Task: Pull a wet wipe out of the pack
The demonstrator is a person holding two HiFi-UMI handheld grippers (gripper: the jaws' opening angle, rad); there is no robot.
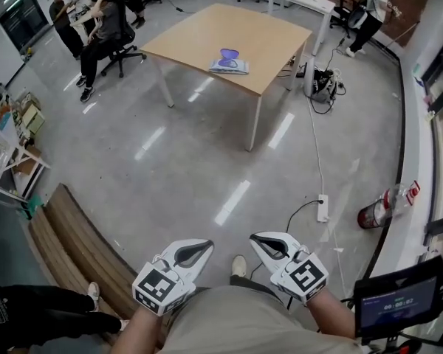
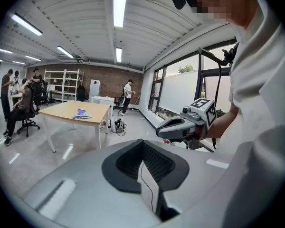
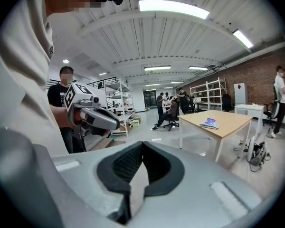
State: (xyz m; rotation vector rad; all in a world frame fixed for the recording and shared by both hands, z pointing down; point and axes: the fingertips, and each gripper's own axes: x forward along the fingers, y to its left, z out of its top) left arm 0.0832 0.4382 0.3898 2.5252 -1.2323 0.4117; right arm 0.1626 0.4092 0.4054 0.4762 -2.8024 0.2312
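The wet wipe pack (image 1: 229, 63), white and purple, lies flat near the front edge of a wooden table (image 1: 207, 32) far ahead of me across the floor. The same pack (image 2: 81, 114) shows small in the left gripper view, and also small in the right gripper view (image 3: 210, 123). My left gripper (image 1: 201, 248) and right gripper (image 1: 257, 239) are held close to my body, both shut with nothing between the jaws. Each gripper view shows the other gripper beside it: the right gripper (image 2: 164, 131) and the left gripper (image 3: 115, 122).
Grey floor lies between me and the table. A power strip (image 1: 323, 208) with its cable and a red cylinder (image 1: 380, 209) lie on the floor at right. A wooden bench (image 1: 74, 249) stands at left. Seated people (image 1: 103, 32) are at the back left, and a standing person (image 1: 373, 9) at the back right.
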